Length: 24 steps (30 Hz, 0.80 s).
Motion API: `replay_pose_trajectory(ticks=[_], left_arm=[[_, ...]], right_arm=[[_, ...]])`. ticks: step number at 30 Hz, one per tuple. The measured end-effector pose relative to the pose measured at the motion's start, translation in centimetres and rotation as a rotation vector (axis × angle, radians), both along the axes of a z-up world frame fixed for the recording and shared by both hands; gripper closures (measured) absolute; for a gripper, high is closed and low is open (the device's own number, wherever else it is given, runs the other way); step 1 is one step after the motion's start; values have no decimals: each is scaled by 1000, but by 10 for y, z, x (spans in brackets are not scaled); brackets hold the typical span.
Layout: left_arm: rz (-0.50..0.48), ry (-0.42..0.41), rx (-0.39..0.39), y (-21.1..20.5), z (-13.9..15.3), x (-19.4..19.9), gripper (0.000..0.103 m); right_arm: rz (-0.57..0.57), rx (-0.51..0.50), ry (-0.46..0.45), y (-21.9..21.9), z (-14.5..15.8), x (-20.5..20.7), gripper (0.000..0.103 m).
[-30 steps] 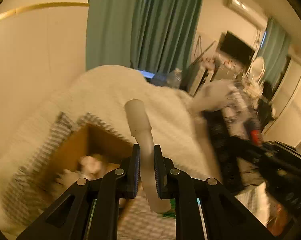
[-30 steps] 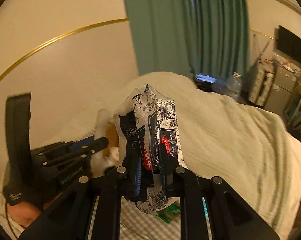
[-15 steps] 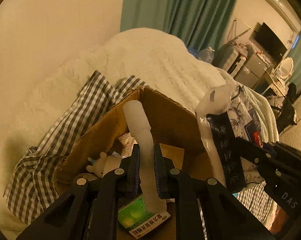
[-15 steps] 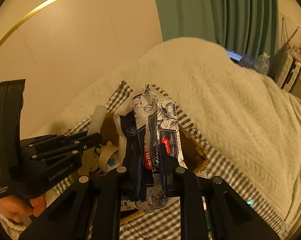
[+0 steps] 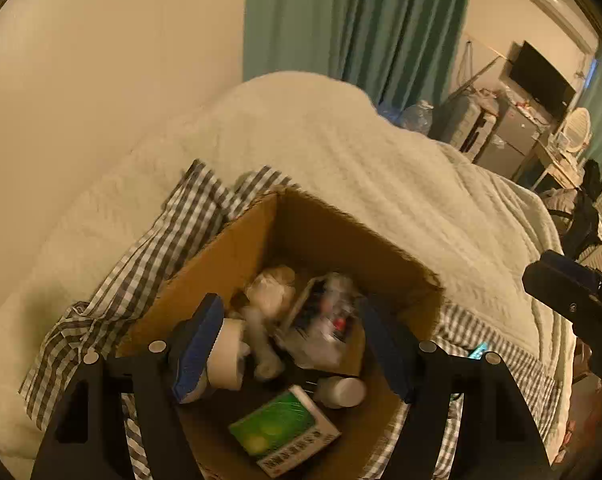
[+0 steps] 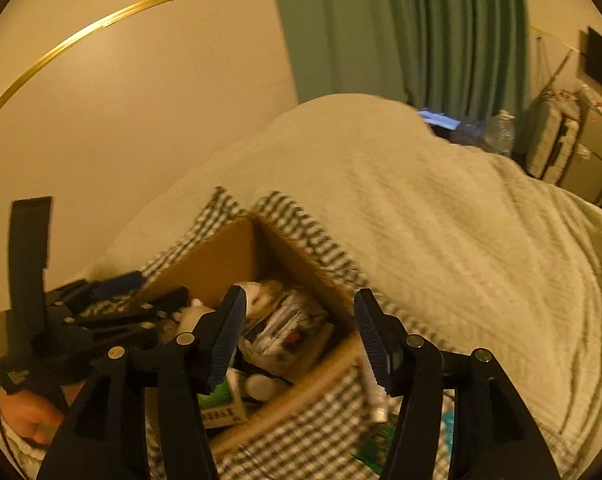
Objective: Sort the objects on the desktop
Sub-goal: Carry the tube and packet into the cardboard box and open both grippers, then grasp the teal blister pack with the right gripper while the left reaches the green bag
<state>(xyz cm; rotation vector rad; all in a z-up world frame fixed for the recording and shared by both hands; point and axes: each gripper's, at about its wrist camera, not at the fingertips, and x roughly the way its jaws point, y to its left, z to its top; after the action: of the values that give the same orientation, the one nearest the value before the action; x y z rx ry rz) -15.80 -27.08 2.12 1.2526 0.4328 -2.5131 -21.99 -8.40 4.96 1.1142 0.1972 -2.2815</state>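
An open cardboard box (image 5: 237, 248) stands on a checked cloth. In it lie a blurred white tube (image 5: 261, 348), a floral packet (image 5: 321, 328), a tape roll (image 5: 229, 356), a green carton (image 5: 285, 436) and a white bottle (image 5: 339, 390). My left gripper (image 5: 291, 344) hangs over the box, its jaws opening, with nothing pressed between them. My right gripper (image 6: 301, 336) is also over the box (image 6: 221, 256), its jaws opening above the floral packet (image 6: 285, 328), which lies loose inside. The left gripper (image 6: 101, 312) shows at the box's left edge, held by a hand (image 6: 25, 416).
The checked cloth (image 5: 161, 240) lies on a bed under a cream blanket (image 5: 341, 152). A white tube (image 6: 375, 396) and a green packet (image 6: 369, 448) lie on the cloth right of the box. A wall and green curtains (image 5: 361, 20) stand behind.
Both grippers came down over the box and opened. The white tube left the left gripper and the floral packet left the right one; both now lie in the box.
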Motion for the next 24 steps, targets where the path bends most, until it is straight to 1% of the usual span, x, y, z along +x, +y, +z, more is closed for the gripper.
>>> replay_pose_trajectory(ticks=[3,5,7,10,12,15,16,18,20,22,24], left_arm=[[-28,13,-14,24,7,2,28],[-56,14,-21,48,9,2,28],[-96,6,-16,75,6,-1,28],[-131,-13,4,107,-6,-4,28],[-136,-16,11,125,-18,-4,28],[-129,6,-14,150,-41,-1,28],[-138,-1,-32,161,-52,-1,28],[-155,-47,-50,181,-72,-3,28],[-182,-86,-36,198,-92,-5,28],[-201,-98,-8,209,-111,-5,28],[-204,-119,20,216,-130,-6,28]], right_arm=[[-36,33,18,30,5,4,47],[-60,69,29,51,5,11,47],[-84,99,34,72,6,22,47],[-128,135,19,108,-2,27,47],[-162,161,-1,132,-11,30,47],[-201,194,-22,167,-23,40,47],[-206,209,-25,176,-27,43,47],[-204,233,-30,188,-30,47,47],[-197,262,-35,201,-39,51,47],[-192,278,-46,214,-51,50,47],[-196,289,-64,222,-65,41,47]])
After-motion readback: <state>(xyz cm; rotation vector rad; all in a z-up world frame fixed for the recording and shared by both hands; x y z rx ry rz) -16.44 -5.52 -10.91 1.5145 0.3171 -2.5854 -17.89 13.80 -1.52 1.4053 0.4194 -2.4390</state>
